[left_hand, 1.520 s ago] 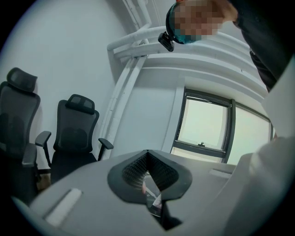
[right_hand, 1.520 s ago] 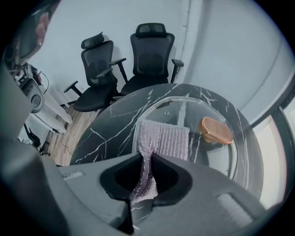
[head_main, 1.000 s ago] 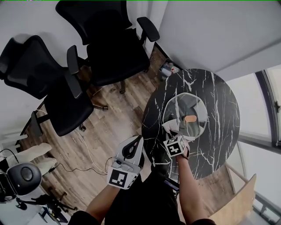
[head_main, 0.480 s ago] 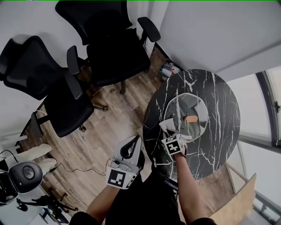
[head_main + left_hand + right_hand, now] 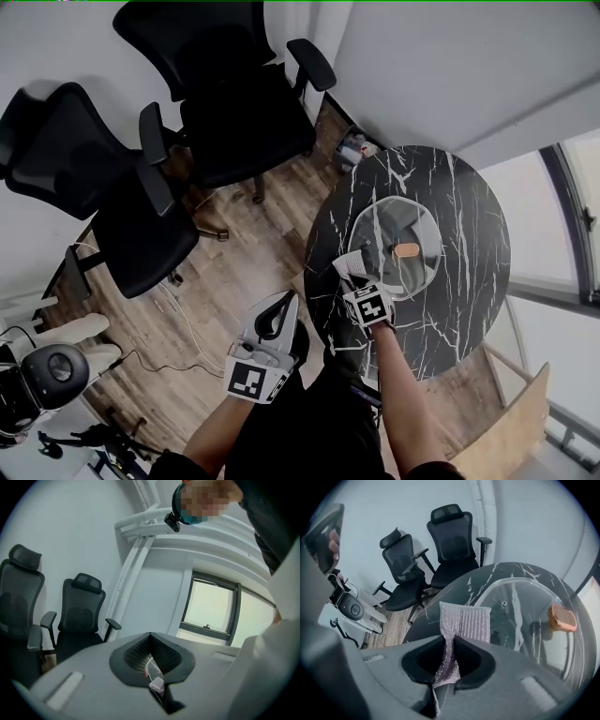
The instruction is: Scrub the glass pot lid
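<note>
Glass pot lid (image 5: 382, 232), round and copper-knobbed, lies flat on our round black marble worktop (image 5: 469, 281). Our right tool (image 5: 453, 639) clamps a silvery mesh cloth (image 5: 464, 617) beside its rim; our left tool (image 5: 150, 637), jaws together, hangs aside.

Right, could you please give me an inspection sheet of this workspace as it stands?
Surface: round black marble table.
Job's things: glass pot lid flat on the table, copper knob up; scrub cloth, gripped.
Clutter: nothing seen on the table.
Tools: right tool shut on the scrub cloth, beside the lid's rim; left tool shut, empty, off the table.
Cables: one cable on the wood floor.
Surroundings: two black office chairs, window.
</note>
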The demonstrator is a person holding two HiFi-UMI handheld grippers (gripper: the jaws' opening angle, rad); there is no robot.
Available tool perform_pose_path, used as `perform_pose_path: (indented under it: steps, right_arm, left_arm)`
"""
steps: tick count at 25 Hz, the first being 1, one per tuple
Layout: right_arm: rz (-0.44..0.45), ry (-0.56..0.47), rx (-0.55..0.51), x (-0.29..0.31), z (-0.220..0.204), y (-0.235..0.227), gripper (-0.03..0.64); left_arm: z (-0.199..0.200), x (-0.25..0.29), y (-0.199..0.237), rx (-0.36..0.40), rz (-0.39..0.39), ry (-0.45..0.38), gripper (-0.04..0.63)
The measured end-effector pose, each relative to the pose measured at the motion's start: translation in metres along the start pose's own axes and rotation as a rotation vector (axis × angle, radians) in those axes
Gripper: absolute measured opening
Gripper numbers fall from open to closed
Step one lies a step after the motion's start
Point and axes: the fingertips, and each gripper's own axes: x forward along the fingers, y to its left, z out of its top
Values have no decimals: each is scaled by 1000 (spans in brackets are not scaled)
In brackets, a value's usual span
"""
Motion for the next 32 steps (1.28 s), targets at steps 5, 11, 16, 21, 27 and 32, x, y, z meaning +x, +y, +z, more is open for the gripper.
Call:
perform_pose_path:
  steps: [5,11,16,21,27,32]
  right_arm:
    - [80,-95,5,-6,11,14,58]
    - [177,-300,179,-49,28,22,58]
    - [138,-549,196,-114,51,31,57]
    - [-97,-779,154,-191,62,20,58]
    - [-315,-871,157,-259,53,-23,58]
    - [-317,-884,190,-291,40,-60,58]
  left_arm:
    - [-1,-8,4,-4,-6,3,2]
    - [2,-15,2,-15,-27,9,2]
    - [10,-12,-10,4,-62,-1,2]
    - [13,2,-29,56,-32,6,2]
    - [22,29,-84,82,-66,-10,2]
    - [30,45,-125,86,-74,-24,2]
